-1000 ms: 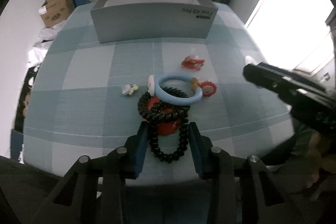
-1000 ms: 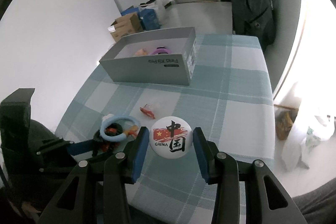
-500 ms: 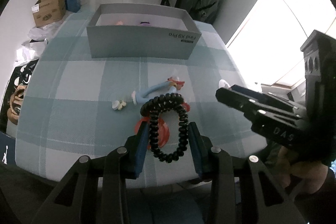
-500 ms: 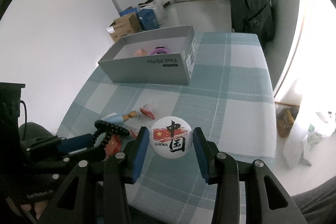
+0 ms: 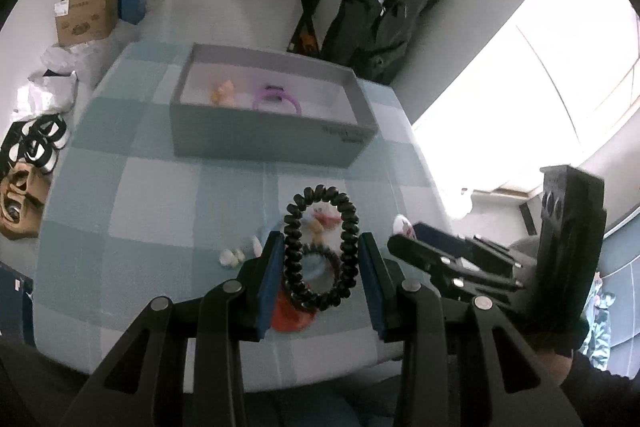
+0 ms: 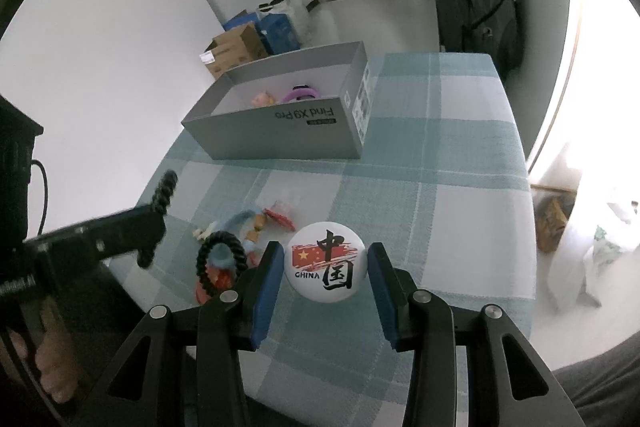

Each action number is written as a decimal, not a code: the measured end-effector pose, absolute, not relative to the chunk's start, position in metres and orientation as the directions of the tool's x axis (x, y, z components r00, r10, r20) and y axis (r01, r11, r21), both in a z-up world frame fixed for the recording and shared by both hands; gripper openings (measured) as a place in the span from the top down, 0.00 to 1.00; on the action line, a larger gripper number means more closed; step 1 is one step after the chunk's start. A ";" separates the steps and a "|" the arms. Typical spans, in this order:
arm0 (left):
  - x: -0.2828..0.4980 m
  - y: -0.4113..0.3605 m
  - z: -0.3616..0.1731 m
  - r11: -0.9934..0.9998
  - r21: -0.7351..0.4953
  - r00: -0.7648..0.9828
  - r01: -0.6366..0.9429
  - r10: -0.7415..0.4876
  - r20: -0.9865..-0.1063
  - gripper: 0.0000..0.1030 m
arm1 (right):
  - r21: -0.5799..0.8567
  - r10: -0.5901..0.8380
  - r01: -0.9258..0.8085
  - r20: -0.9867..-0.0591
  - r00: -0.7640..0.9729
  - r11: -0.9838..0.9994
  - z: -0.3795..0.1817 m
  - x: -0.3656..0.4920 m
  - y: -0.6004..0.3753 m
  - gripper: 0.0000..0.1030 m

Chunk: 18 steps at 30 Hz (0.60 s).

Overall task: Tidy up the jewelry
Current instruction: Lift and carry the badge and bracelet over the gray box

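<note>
My left gripper (image 5: 320,241) is shut on a black spiral ring (image 5: 348,227) and holds it upright above the checked tablecloth (image 5: 160,207). Under it lie a black bead bracelet (image 6: 220,263), a light blue ring (image 6: 240,221) and red pieces (image 5: 288,315). Between the blue pads of my right gripper (image 6: 325,251) sits a round white badge (image 6: 325,263) printed CHINA, gripped and held off the cloth. The grey open box (image 5: 272,143) stands farther back, with a purple ring (image 5: 276,97) and a small orange piece (image 5: 224,93) inside.
A tiny white trinket (image 5: 232,257) lies left of the pile. Cardboard boxes (image 5: 86,11) and bags sit on the floor to the left. A dark jacket (image 5: 384,15) hangs behind the table. A bright window is on the right.
My left gripper has risen with the black spiral ring, lifting it clear of the pile, and has tilted up toward the box. The right gripper and its badge have stayed put.
</note>
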<state>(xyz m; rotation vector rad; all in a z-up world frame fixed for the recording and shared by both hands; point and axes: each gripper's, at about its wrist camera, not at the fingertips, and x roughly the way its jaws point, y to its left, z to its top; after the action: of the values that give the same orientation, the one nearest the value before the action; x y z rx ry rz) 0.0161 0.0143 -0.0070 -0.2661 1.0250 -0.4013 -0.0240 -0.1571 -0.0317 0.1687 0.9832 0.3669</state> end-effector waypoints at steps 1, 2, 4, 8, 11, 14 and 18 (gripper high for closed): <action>0.018 0.015 -0.006 0.897 -0.397 0.459 0.197 -0.442 -0.771 0.69 | 0.306 0.379 -0.226 -0.778 0.501 0.925 -0.031 -0.023 -0.157 0.59; 0.019 0.016 -0.005 0.898 -0.395 0.462 0.193 -0.438 -0.771 0.69 | 0.310 0.382 -0.225 -0.775 0.503 0.924 -0.030 -0.023 -0.156 0.59; 0.023 0.017 -0.003 0.901 -0.389 0.471 0.191 -0.432 -0.769 0.69 | 0.333 0.402 -0.226 -0.763 0.506 0.916 -0.028 -0.021 -0.157 0.59; 0.027 0.018 0.002 0.916 -0.352 0.494 0.192 -0.401 -0.772 0.69 | 0.357 0.419 -0.220 -0.750 0.512 0.908 -0.023 -0.013 -0.158 0.59; 0.035 0.020 0.006 0.923 -0.334 0.506 0.191 -0.384 -0.772 0.69 | 0.382 0.431 -0.205 -0.743 0.512 0.901 -0.020 -0.005 -0.159 0.59; 0.043 0.020 0.009 0.933 -0.309 0.524 0.186 -0.360 -0.772 0.69 | 0.406 0.445 -0.194 -0.732 0.517 0.893 -0.015 0.000 -0.159 0.59; 0.054 0.023 0.015 0.936 -0.295 0.542 0.192 -0.352 -0.763 0.69 | 0.427 0.468 -0.209 -0.704 0.534 0.880 0.002 0.012 -0.157 0.59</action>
<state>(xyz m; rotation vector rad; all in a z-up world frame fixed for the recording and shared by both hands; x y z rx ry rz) 0.0543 0.0225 0.0152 -0.1845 0.9456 -0.3249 0.0119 -0.1569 0.0021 0.3081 0.9251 0.4110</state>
